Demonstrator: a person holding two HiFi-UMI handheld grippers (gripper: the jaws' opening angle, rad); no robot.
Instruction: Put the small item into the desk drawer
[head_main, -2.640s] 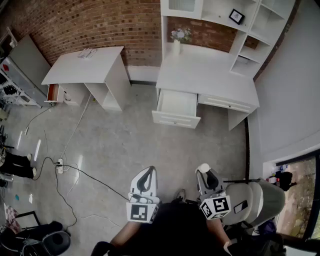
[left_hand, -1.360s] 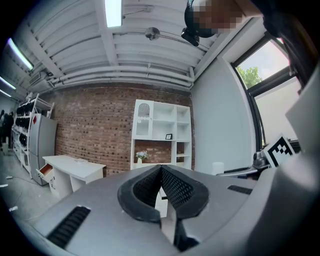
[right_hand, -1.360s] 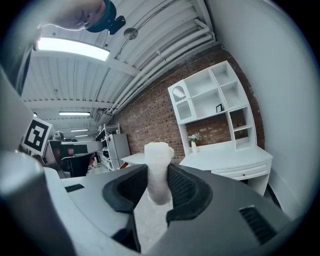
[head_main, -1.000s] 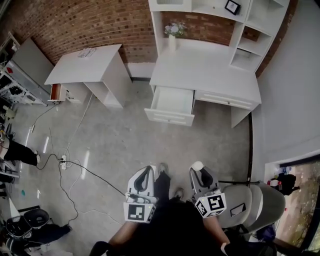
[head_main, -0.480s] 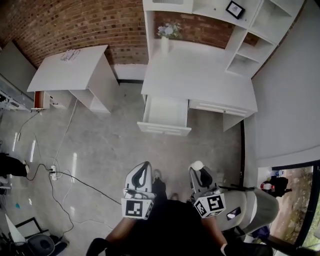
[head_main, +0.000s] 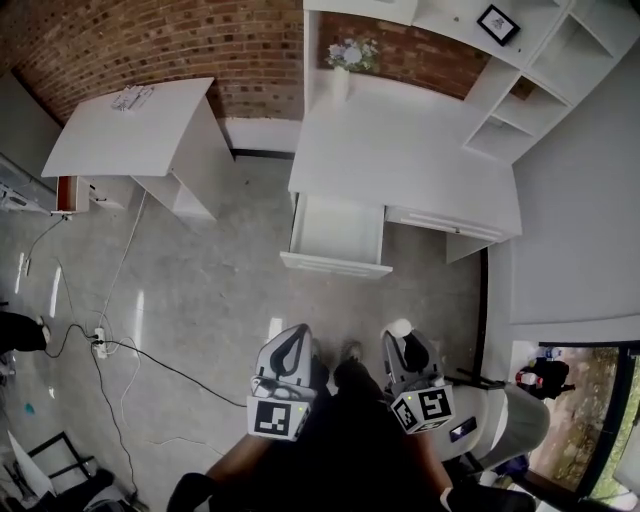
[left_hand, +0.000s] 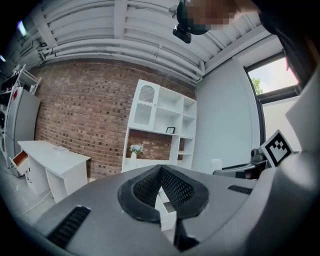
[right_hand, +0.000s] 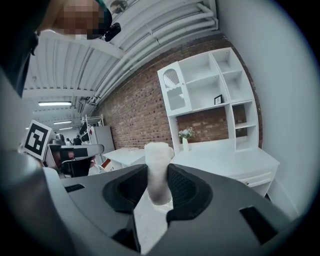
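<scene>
One relation governs my coming move: the open drawer (head_main: 336, 264) lies straight ahead across bare floor, well apart from both grippers, and a little to the left of the right gripper (head_main: 405, 350) as I look down in the head view. That gripper carries the small item (right_hand: 158, 160), a pale, stubby piece pinched between its fingers (right_hand: 186, 189). The item's long axis runs along them, so its end pokes out past the tips toward the counter (head_main: 400, 150). The left gripper (head_main: 290, 352) hangs beside it with its fingers pressed together at the tips and nothing between them. I judge the right hand must do the delivering: carry forward, drift slightly left, then tip the item's free end down over the drawer's front edge before letting go.
</scene>
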